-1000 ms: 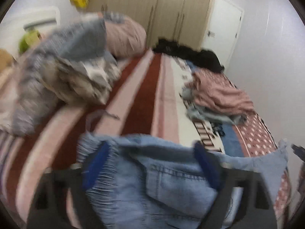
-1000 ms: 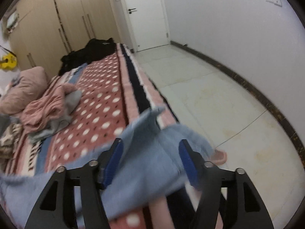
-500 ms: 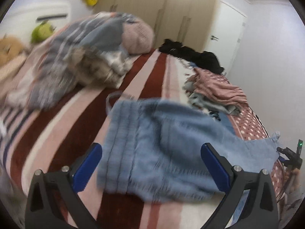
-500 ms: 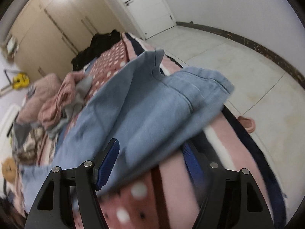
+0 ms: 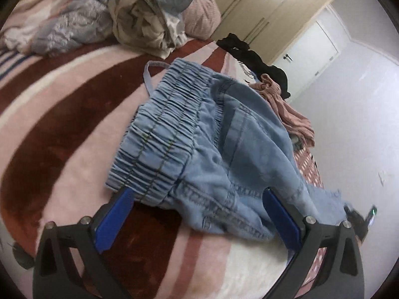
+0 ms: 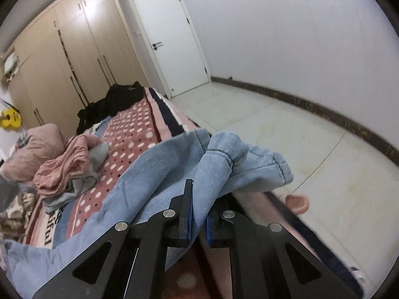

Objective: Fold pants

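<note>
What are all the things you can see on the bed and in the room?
pants: one, light blue, spread across the bed, hems near its edge
blanket: one, pink and dark red stripes, dotted part by the floor side, covering the bed
bedding heap: one, grey and beige, far end of the bed
pillow: one, pink, beside the heap
pink clothes: one pile, on the dotted part
black clothes: one pile, bed's far end by the wardrobe
wardrobe: one, beige, far wall
door: one, white, closed
toy guitar: one, yellow, by the wardrobe
slipper: one, pink, on the floor
left gripper: fingers open, pants' waist end between them
right gripper: fingers shut on a pants leg, having just closed
</note>
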A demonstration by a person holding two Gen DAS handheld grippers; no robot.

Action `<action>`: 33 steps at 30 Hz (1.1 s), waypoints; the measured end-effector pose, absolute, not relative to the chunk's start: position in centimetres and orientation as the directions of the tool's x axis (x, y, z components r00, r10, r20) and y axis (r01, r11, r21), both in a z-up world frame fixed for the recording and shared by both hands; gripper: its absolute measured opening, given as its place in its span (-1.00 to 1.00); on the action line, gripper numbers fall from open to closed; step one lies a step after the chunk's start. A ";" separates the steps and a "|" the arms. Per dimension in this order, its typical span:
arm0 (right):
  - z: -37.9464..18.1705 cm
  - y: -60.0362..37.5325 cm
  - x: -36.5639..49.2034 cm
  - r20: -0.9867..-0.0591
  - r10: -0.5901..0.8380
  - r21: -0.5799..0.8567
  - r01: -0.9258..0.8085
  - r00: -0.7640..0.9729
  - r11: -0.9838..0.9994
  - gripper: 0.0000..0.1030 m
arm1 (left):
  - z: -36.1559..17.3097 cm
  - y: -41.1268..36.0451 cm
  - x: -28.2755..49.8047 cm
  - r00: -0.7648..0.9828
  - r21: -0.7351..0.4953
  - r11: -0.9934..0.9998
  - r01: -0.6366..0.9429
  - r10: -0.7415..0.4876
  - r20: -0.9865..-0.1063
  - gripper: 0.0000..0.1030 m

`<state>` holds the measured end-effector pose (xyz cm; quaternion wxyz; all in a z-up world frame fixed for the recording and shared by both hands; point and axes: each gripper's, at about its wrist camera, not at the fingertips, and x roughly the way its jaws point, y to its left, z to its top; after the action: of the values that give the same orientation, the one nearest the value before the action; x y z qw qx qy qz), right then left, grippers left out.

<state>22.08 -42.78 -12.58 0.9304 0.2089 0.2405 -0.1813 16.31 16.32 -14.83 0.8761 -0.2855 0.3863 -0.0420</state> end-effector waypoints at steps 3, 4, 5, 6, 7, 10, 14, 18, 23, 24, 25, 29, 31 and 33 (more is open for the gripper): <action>-11.7 -42.9 20.2 -0.509 -0.246 0.311 0.443 0.825 0.841 -0.97 | -15.0 16.6 17.3 0.720 -0.528 0.832 -0.170 -0.261 -0.643 0.68; -11.5 -43.0 19.5 -0.506 -0.249 0.314 0.445 0.826 0.839 -0.97 | -15.0 16.6 17.6 0.721 -0.498 0.844 -0.197 -0.219 -0.657 0.27; -11.4 -42.9 19.3 -0.506 -0.248 0.313 0.444 0.826 0.840 -0.97 | -14.9 16.7 17.8 0.718 -0.468 0.857 -0.218 -0.183 -0.671 0.03; -11.4 -42.9 18.8 -0.506 -0.248 0.314 0.444 0.826 0.839 -0.97 | -14.8 16.8 18.0 0.717 -0.442 0.868 -0.228 -0.157 -0.679 -0.31; -11.4 -42.9 18.5 -0.505 -0.247 0.318 0.444 0.827 0.838 -0.97 | -14.7 16.9 18.4 0.718 -0.440 0.874 -0.206 -0.170 -0.675 -0.61; -11.3 -42.9 17.4 -0.496 -0.245 0.343 0.447 0.833 0.826 -0.97 | -13.6 17.4 18.5 0.735 -0.392 0.898 -0.202 -0.125 -0.667 -0.81; -11.9 -42.9 14.7 -0.504 -0.230 0.366 0.447 0.833 0.816 -0.97 | -11.8 18.6 16.9 0.756 -0.275 0.917 -0.289 0.043 -0.653 -1.00; -13.9 -43.6 12.7 -0.569 -0.169 0.389 0.444 0.805 0.807 -0.97 | -11.6 21.5 15.3 0.755 -0.359 0.895 -0.265 -0.039 -0.655 -1.00; -15.5 -43.8 11.5 -0.600 -0.130 0.389 0.430 0.789 0.815 -0.83 | -12.0 20.1 14.9 0.733 -0.347 0.921 -0.180 -0.110 -0.671 -0.19; -15.4 -43.7 11.4 -0.600 -0.130 0.389 0.431 0.789 0.814 -0.74 | -12.1 19.7 14.8 0.735 -0.355 0.921 -0.163 -0.127 -0.666 0.13; -15.1 -43.4 11.1 -0.598 -0.126 0.388 0.424 0.792 0.819 -0.58 | -12.0 19.1 14.8 0.738 -0.357 0.924 -0.136 -0.146 -0.659 0.17; -13.4 -40.5 9.9 -0.585 -0.093 0.343 0.349 0.806 0.872 -0.10 | -12.6 17.4 15.6 0.696 -0.449 0.891 -0.062 -0.285 -0.660 0.33; -12.7 -38.8 9.6 -0.574 -0.050 0.339 0.293 0.817 0.894 -0.06 | -13.4 17.2 16.4 0.669 -0.491 0.868 -0.074 -0.322 -0.670 0.50; -12.5 -37.3 9.7 -0.574 0.002 0.337 0.235 0.819 0.912 0.04 | -14.2 16.7 16.7 0.650 -0.476 0.874 -0.094 -0.309 -0.694 0.71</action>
<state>9.74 -37.31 -12.54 0.9322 0.2005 0.2947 -0.0625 16.73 16.66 -14.16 0.8752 -0.2431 0.4136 -0.0614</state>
